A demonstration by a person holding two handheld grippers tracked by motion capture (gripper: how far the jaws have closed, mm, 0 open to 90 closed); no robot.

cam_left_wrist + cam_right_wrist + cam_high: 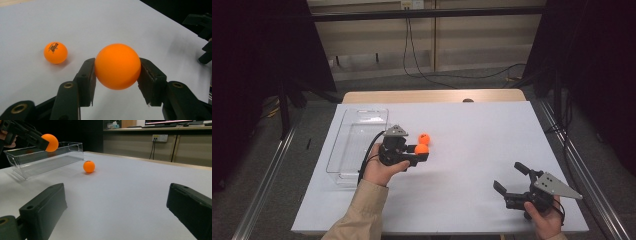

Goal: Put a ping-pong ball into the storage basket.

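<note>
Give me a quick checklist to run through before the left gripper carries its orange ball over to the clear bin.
1. Held ball clamped between both pads of the left gripper: ok.
2. Ball lifted off the white table: ok, in the right gripper view it hangs above the bin rim.
3. Clear bin ready to take it: ok, open top.
4. Second ball out of the path: ok, it lies on the table apart from the bin.
5. Right gripper out of the way: ok, open and far off.
6. Grip firmness: cannot tell.
</note>
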